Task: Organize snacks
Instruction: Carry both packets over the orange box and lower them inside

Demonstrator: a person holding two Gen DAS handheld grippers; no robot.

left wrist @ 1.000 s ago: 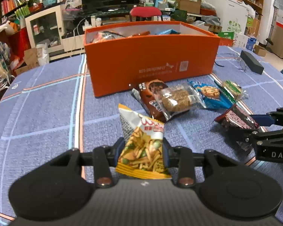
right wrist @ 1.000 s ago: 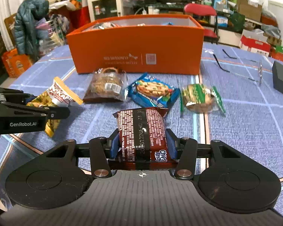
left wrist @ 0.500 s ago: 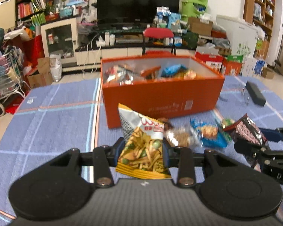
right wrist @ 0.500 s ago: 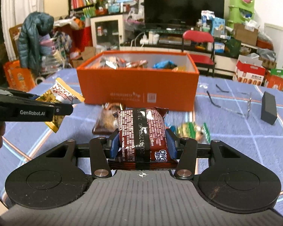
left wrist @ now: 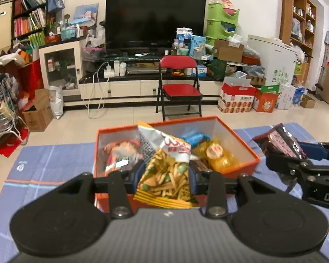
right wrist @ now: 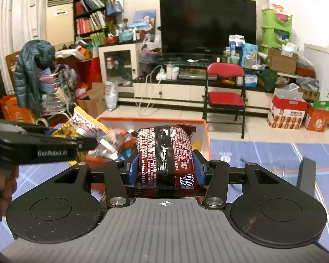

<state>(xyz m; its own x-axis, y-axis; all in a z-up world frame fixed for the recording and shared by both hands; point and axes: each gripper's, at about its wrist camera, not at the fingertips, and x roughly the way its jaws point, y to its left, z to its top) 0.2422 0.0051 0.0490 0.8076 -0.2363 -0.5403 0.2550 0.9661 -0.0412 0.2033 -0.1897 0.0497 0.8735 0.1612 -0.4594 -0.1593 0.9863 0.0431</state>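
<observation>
My left gripper (left wrist: 164, 175) is shut on a yellow snack-mix bag (left wrist: 166, 173), held in the air over the near wall of the orange box (left wrist: 243, 144), which holds several snack packs. My right gripper (right wrist: 164, 171) is shut on a dark red cookie pack (right wrist: 164, 151) and hangs over the box's right part (right wrist: 205, 138). In the left wrist view the right gripper (left wrist: 294, 153) with its cookie pack (left wrist: 283, 141) shows beside the box's right edge. In the right wrist view the left gripper (right wrist: 83, 142) and its snack-mix bag (right wrist: 83, 123) appear at the left.
The box stands on a table with a blue checked cloth (left wrist: 43, 164). Beyond the table's far edge are a red folding chair (left wrist: 178, 89), a TV cabinet (left wrist: 142, 85) and floor clutter. A black block (right wrist: 308, 175) lies on the cloth at the right. A hand (right wrist: 4, 186) grips the left tool.
Both grippers have risen from the table and moved forward, each carrying its pack, until they hang over the orange box. The loose snacks on the cloth have dropped out of view.
</observation>
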